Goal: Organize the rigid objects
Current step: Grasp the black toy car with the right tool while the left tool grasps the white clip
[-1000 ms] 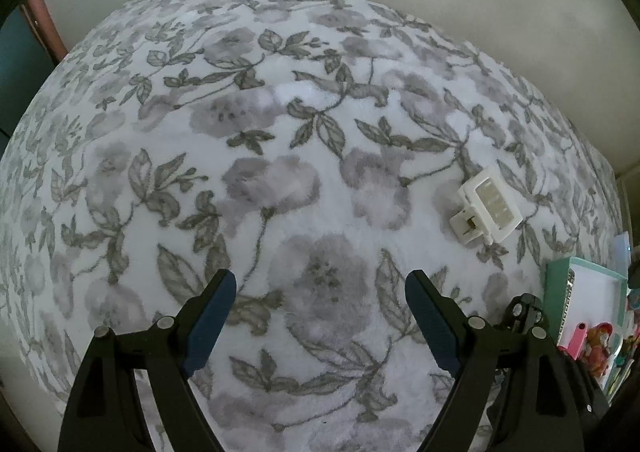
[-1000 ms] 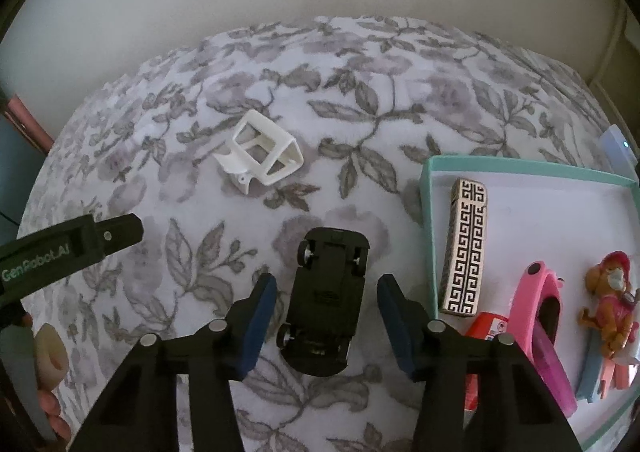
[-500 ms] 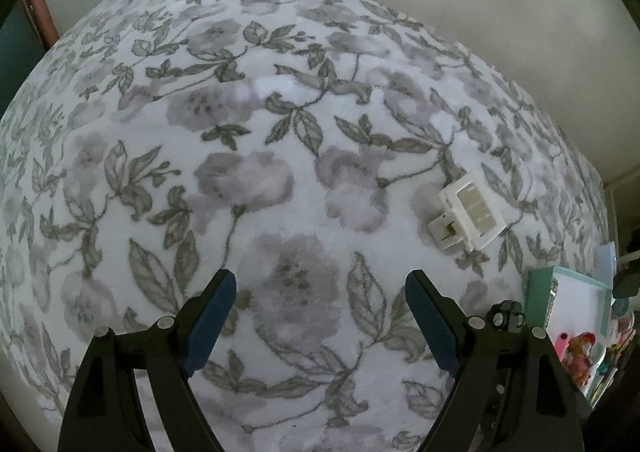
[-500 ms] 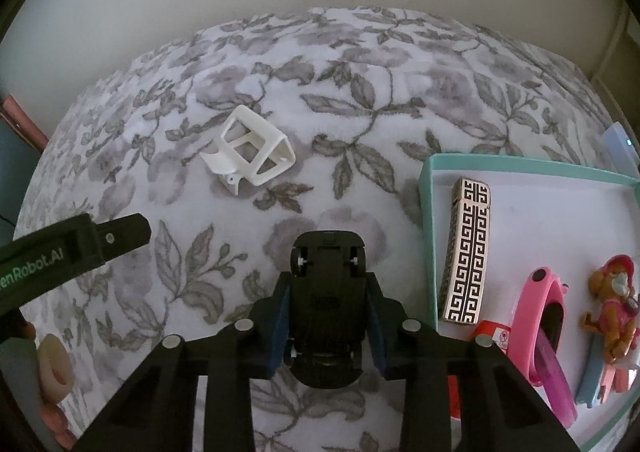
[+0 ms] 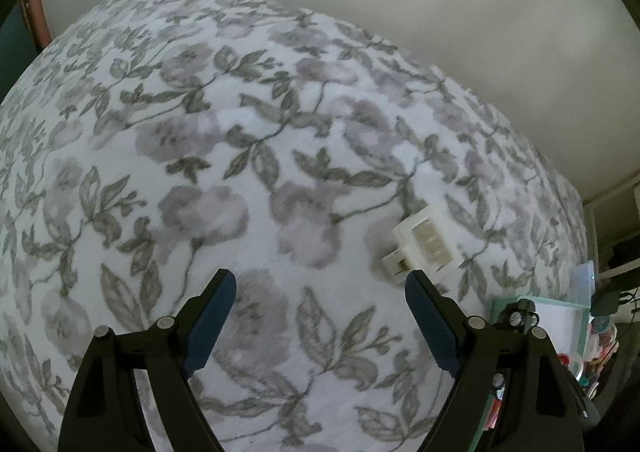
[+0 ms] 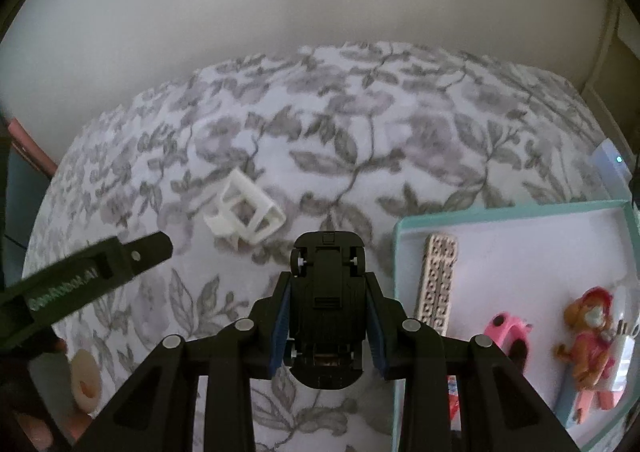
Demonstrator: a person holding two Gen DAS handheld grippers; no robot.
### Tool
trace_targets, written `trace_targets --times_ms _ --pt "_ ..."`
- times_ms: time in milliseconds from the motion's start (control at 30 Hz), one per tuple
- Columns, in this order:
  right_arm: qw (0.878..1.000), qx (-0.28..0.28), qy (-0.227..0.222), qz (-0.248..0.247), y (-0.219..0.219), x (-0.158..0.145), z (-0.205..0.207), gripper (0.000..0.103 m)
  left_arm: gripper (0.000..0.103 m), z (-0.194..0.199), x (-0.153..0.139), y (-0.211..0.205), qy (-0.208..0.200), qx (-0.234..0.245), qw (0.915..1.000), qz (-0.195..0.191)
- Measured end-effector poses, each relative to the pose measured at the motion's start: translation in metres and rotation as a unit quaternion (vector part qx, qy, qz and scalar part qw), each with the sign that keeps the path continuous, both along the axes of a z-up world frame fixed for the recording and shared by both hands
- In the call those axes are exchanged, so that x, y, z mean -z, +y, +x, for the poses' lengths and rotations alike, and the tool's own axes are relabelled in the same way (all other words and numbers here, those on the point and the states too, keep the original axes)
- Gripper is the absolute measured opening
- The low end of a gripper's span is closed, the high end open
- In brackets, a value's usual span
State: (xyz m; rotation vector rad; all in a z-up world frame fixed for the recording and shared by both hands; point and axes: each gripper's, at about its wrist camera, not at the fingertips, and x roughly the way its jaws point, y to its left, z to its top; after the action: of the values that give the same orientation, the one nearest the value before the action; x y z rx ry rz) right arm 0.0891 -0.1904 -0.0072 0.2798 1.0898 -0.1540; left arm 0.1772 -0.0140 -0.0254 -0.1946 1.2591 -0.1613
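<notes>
The right gripper (image 6: 326,326) has its fingers clamped on the sides of a black toy car (image 6: 326,304), belly-up and looking lifted off the floral cloth (image 6: 360,124). So it's the carry step, probably. Next move: swing right over the teal rim of the tray (image 6: 400,252) and drop it in a bare spot beside the patterned bar (image 6: 438,284). The left gripper (image 5: 320,316) hangs wide open, empty, near a white plastic clip (image 5: 426,246).

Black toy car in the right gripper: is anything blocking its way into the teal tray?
Nothing visible blocks it. The right gripper holds the black toy car just left of the teal tray, whose near-left wall is the only edge to clear; white floor behind the patterned bar is bare.
</notes>
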Motion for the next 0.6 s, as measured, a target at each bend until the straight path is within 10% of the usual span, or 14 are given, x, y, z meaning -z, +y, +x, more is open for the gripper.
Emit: trace_targets --times_ms 600 --pt "0.999 0.035 -0.032 -0.007 -0.042 -0.019 0.008 0.036 0.087 0.009 0.008 -0.054 -0.017 0.039 0.9986 -0.032"
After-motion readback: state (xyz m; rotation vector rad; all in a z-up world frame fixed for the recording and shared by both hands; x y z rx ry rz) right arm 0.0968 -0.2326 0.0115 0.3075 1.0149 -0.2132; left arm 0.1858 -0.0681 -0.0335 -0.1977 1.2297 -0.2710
